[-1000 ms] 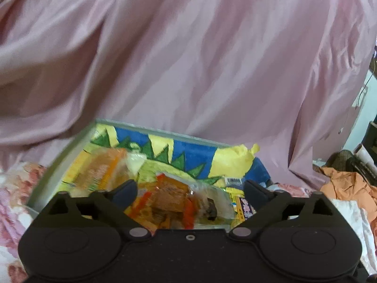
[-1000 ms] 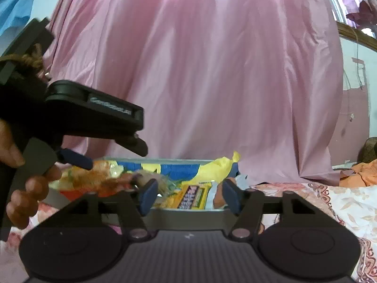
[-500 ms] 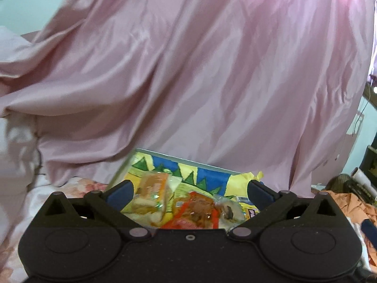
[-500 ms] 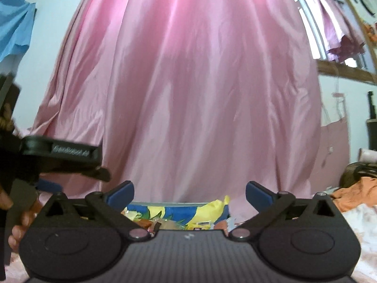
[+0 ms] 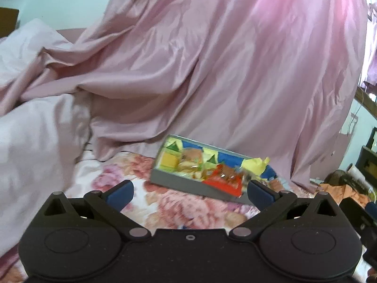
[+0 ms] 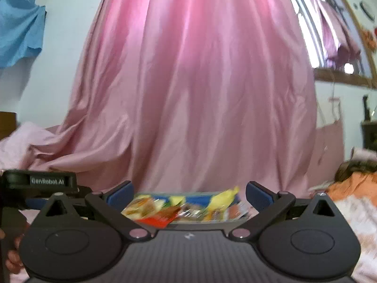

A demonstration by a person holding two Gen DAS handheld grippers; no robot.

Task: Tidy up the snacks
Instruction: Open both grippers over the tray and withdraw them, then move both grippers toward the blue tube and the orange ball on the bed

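A: Nearest to you, your left gripper (image 5: 189,192) has its jaws spread wide with nothing between them, only the flowered bedsheet (image 5: 165,202) showing through the gap.

B: And the right one?

A: Your right gripper (image 6: 189,194) is the same, jaws at their widest and empty. Neither touches anything.

B: Where are the snacks?

A: In the grey tray (image 5: 186,185), lying on the bed ahead of both grippers. From your left wrist it sits beyond the jaws and off toward the right blue pad (image 5: 260,192), well clear of the left pad. From your right wrist the tray (image 6: 202,222) lies low and centred between the jaws, farther out than the tips.

B: What is in it?

A: A red packet (image 5: 223,182) at the near edge, clear-wrapped pieces beside it, and a yellow wrapper (image 5: 255,165) sticking up at the tray's right end. It is blurred, so the labels cannot be read.

B: Anything in the way?

A: Your left gripper's body (image 6: 40,181) shows at the left edge of the right view, beside the tray, not across it. Behind everything hangs a pink curtain (image 6: 195,89), with orange cloth (image 6: 353,184) off to the right.
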